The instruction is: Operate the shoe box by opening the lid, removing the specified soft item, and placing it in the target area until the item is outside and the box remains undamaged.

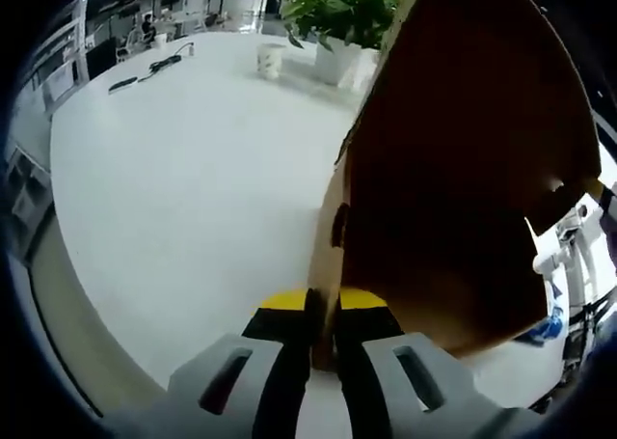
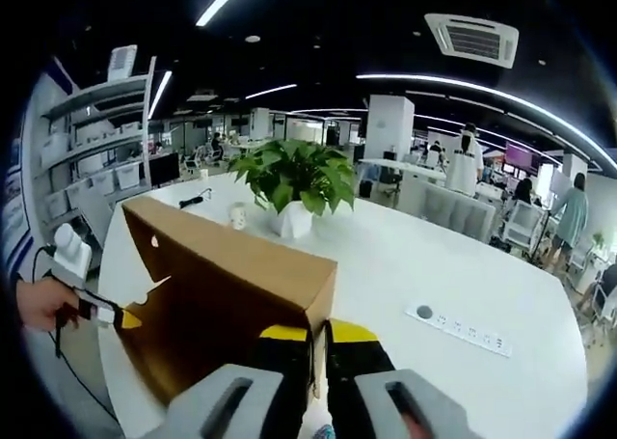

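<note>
A: Grippers first. My left gripper [image 1: 323, 328] is clamped on the edge of the brown cardboard shoe-box lid [image 1: 463, 169]; my right gripper [image 2: 318, 347] pinches its other corner [image 2: 323, 289], lid raised over the white worktop [image 1: 193, 188].

B: Advice?

A: I'd lift both ends evenly, so nothing tears. The right gripper view adds a potted green plant [image 2: 289, 183] and a hand [image 2: 39, 304]. Soft item unseen.
</note>
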{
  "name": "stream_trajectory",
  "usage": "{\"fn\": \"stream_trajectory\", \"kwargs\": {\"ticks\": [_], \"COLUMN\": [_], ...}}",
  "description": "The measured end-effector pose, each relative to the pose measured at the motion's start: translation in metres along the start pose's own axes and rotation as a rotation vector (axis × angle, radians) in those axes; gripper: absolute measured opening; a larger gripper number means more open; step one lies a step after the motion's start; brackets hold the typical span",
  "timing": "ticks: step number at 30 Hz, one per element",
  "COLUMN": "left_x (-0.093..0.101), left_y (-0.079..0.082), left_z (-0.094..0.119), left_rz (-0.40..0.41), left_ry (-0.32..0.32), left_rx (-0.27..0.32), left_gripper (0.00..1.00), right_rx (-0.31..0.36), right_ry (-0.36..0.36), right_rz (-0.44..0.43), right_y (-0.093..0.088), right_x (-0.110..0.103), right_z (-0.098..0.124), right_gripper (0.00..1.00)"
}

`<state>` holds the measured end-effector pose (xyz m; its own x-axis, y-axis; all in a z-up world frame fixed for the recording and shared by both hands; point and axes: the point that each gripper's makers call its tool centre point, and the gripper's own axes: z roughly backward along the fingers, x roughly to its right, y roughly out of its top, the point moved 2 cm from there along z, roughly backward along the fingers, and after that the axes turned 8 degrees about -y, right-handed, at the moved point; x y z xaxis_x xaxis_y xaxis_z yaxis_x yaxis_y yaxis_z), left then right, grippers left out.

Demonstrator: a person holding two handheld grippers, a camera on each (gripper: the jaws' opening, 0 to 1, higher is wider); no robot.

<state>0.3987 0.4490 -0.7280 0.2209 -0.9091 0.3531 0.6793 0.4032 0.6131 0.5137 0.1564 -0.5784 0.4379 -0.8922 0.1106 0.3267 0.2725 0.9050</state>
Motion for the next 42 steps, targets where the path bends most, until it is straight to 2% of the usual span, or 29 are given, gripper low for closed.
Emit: {"fn": "stream_trajectory", "kwargs": {"ticks": [11, 13, 23, 29, 34, 42], "left_x": [0.0, -0.001, 0.001, 0.003, 0.004, 0.004], "left_y": [0.0, 0.0, -0.003, -0.004, -0.004, -0.005], "left_z": [-0.001, -0.001, 0.002, 0.004, 0.004, 0.003], "left_rz": [0.014, 0.024, 0.009, 0.002, 0.001, -0.019], "left_ry": [-0.044, -0.056, -0.076, -0.09, -0.131, -0.134], "left_rx": [0.005, 0.004, 0.0, -0.01, -0.026, -0.035], "left_gripper": [0.09, 0.09, 0.1, 0.1, 0.11, 0.11], "right_rx": [0.005, 0.006, 0.004, -0.008, -0.019, -0.028], "right_ry": [-0.016, -0.028, -0.04, -0.038, -0.046, -0.051], "right_rz": [0.002, -0.025, 0.027, 0.036, 0.03, 0.038], "right_y": [-0.022, -0.027, -0.044, -0.055, -0.063, -0.072], "right_x": [-0.006, -0.009, -0.014, -0.017, -0.018, -0.02], "right_z": [0.012, 0.017, 0.024, 0.027, 0.03, 0.032], "right_gripper": [0.0, 0.0, 0.0, 0.0, 0.0, 0.0]}}
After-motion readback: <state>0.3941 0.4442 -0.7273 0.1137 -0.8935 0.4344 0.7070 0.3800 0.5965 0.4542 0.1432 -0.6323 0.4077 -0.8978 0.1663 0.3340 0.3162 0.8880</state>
